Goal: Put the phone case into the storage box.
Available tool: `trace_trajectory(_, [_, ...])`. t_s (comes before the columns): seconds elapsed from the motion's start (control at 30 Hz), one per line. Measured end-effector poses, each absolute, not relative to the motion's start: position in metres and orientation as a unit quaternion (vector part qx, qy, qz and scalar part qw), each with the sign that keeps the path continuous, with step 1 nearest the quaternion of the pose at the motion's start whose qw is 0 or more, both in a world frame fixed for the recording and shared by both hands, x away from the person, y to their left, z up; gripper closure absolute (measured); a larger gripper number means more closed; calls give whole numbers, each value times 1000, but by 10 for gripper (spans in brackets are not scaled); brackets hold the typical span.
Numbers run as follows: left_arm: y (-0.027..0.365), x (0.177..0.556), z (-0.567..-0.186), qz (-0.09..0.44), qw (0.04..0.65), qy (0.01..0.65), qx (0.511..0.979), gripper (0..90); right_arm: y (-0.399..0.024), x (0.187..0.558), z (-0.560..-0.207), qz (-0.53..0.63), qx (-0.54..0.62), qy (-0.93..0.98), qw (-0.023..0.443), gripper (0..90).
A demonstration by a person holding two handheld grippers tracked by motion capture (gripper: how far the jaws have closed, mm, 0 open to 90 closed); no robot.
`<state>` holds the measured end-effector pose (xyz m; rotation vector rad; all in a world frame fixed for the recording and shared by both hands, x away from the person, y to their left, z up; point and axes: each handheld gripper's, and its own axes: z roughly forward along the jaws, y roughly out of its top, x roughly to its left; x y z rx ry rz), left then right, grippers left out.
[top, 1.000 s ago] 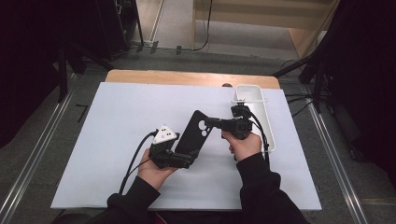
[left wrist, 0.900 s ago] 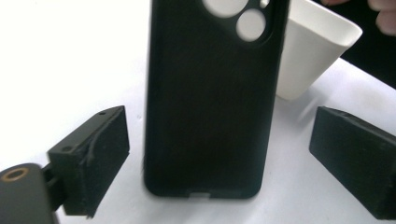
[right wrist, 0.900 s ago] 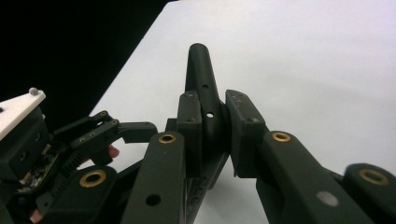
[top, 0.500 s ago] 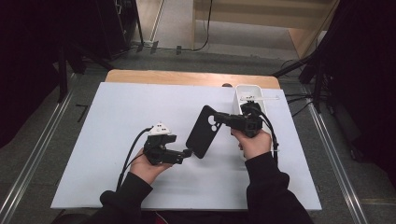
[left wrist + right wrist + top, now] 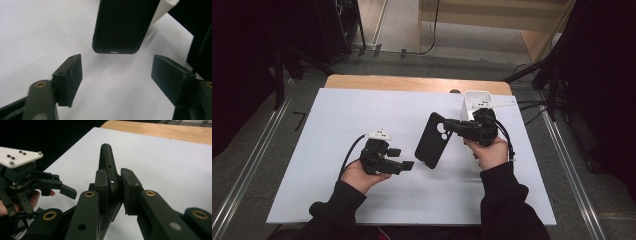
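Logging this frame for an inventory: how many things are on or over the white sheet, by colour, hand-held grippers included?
Black: 3, the phone case, the left gripper and the right gripper
White: 1, the tray at the sheet's right edge
Total: 4

No legible text or labels

Matt black rubbery phone case [image 5: 432,141], smooth white tabletop [image 5: 337,115], wooden edge [image 5: 412,83]
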<state>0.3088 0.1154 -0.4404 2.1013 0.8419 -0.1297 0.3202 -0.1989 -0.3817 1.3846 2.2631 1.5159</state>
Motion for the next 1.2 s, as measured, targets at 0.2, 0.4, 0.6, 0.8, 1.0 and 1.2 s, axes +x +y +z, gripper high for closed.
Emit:
trace_trajectory(0.2, [120, 310, -436, -74, 403, 325, 852, 263, -203, 319, -378, 498, 416, 759, 53, 749])
trace_trajectory(0.4, [125, 312, -428, -84, 407, 312, 855, 268, -204, 318, -376, 496, 389, 775, 49, 749])
trace_trajectory(0.6, [126, 313, -422, -86, 407, 298, 859, 299, -204, 320, -376, 495, 364, 788, 41, 749])
trace_trajectory(0.8, [127, 316, -418, -95, 397, 280, 869, 299, -203, 321, -378, 490, 345, 800, 33, 749])
trace_trajectory(1.0, [127, 316, -412, -95, 399, 265, 873, 298, -199, 320, -376, 488, 318, 812, 24, 749])
trace_trajectory(1.2, [129, 319, -406, -90, 397, 251, 878, 298, -196, 321, -374, 486, 289, 825, 14, 749])
